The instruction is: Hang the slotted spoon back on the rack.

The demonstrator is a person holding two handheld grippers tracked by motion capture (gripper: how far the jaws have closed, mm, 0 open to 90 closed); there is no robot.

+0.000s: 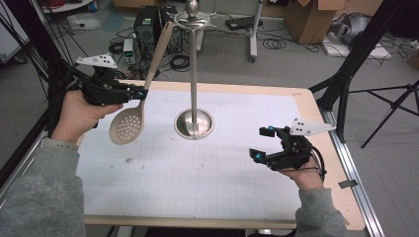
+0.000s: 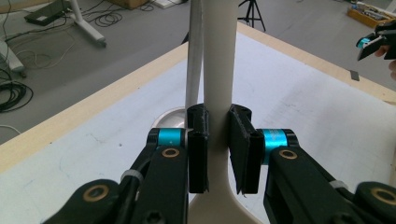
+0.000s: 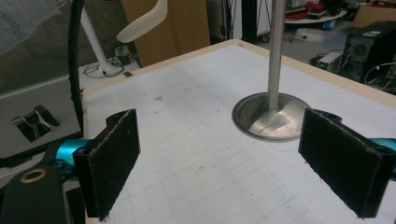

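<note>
My left gripper [image 1: 141,93] is shut on the handle of a beige slotted spoon [image 1: 127,123], just above its perforated bowl. The spoon hangs bowl-down over the table's left part, and its handle slants up toward the top of a metal stand [image 1: 193,74]. In the left gripper view the pads press both sides of the spoon handle [image 2: 218,70], with the stand's pole [image 2: 194,56] just behind it. My right gripper [image 1: 262,143] hovers open over the right part of the table. Nothing lies between its pads [image 3: 114,158], and the stand's round base [image 3: 271,116] lies ahead of them.
The table [image 1: 197,197] has a white gridded mat with a wooden border. The stand carries a ring of hooks and a knob at its top [image 1: 192,17]. Beyond the far edge the floor holds cables, computer boxes [image 1: 148,24] and cardboard boxes [image 1: 316,19]; a tripod [image 1: 390,108] stands at the right.
</note>
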